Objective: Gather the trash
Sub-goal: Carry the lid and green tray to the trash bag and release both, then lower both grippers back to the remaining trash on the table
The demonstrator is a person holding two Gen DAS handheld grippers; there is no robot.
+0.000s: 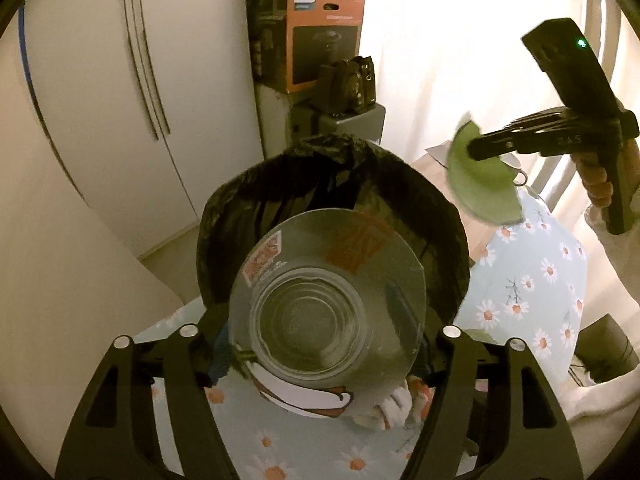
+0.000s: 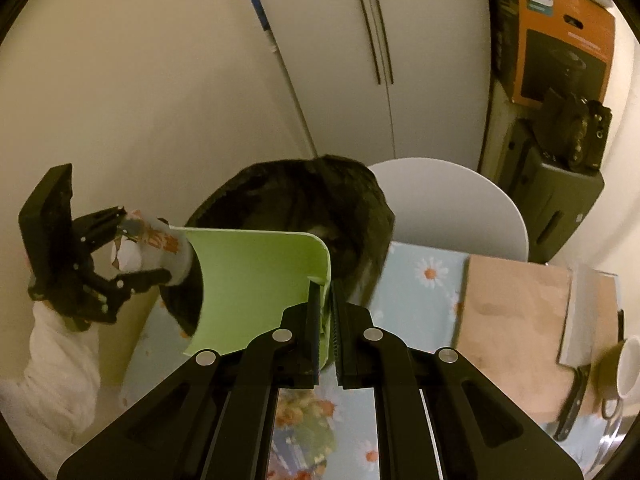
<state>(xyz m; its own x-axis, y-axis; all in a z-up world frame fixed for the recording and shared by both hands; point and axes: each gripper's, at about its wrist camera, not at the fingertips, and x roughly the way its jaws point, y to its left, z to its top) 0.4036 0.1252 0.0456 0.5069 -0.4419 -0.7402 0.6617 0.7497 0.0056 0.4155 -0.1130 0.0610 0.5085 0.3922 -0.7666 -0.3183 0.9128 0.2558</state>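
A printed paper cup (image 1: 328, 280) hangs bottom-first between the fingers of my left gripper (image 1: 320, 328), just over the mouth of a bin lined with a black bag (image 1: 332, 184). The jaws stand a little wider than the cup, so my left gripper is open. From the right wrist view, the cup (image 2: 160, 240) lies slanted between the spread fingers of the left gripper (image 2: 142, 246). My right gripper (image 2: 325, 292) is shut on the edge of a curved green sheet (image 2: 260, 280) beside the bin (image 2: 300, 192). In the left wrist view, the right gripper (image 1: 474, 150) holds the sheet (image 1: 476, 188) right of the bin.
The table wears a pale blue daisy cloth (image 1: 532, 280). White and orange crumpled wrappers (image 1: 384, 408) lie on it below the cup. A brown board (image 2: 516, 320), a knife (image 2: 572, 404) and a white mug (image 2: 628, 364) sit at the right. A white chair (image 2: 452, 208) and stacked boxes (image 2: 568, 40) stand behind.
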